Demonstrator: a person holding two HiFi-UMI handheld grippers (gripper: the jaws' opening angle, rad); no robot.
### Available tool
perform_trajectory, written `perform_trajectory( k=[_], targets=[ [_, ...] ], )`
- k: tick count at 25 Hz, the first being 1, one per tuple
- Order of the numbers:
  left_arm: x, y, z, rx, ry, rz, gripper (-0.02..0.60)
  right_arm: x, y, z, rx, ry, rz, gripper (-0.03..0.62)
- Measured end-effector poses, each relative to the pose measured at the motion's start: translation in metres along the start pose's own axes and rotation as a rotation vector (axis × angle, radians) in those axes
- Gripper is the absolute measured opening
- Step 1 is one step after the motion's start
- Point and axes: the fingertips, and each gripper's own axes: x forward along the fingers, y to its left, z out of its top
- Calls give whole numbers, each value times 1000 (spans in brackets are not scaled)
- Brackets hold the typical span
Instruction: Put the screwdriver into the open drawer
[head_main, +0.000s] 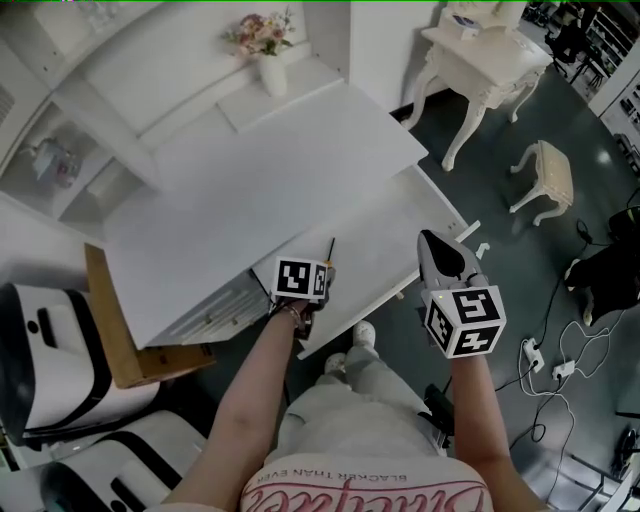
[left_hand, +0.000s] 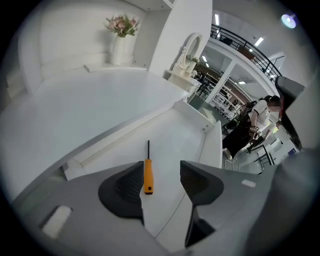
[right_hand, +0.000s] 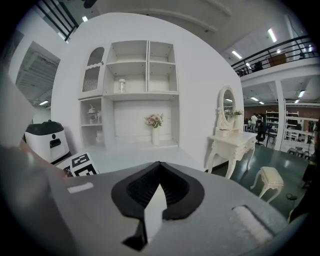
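The screwdriver (left_hand: 148, 175), with an orange handle and a thin dark shaft, lies flat on the floor of the open white drawer (left_hand: 175, 132). My left gripper (left_hand: 161, 167) hangs above it, open. The handle shows in the gap between the pads, and neither pad touches it. In the head view the left gripper (head_main: 318, 275) is over the drawer (head_main: 390, 240), and the screwdriver's shaft (head_main: 331, 248) pokes out past it. My right gripper (head_main: 432, 240) hovers over the drawer's right front corner. Seen in its own view, the right gripper (right_hand: 159, 167) is shut with nothing in it.
The white desk top (head_main: 250, 190) lies behind the drawer, with a vase of flowers (head_main: 270, 60) at its back. A white side table (head_main: 480, 60) and a stool (head_main: 545, 175) stand to the right. Cables (head_main: 560, 360) lie on the floor. A white machine (head_main: 50, 340) and a wooden panel (head_main: 110, 320) are at left.
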Motion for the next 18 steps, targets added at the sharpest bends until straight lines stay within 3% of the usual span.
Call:
perform_trajectory(
  k=[14, 18],
  targets=[
    [-70, -11, 20, 95, -181, -39, 131, -39, 28, 29, -29, -100, -70, 2],
    [-86, -12, 29, 126, -240, -32, 64, -44, 37, 33, -39, -115, -76, 2]
  ],
)
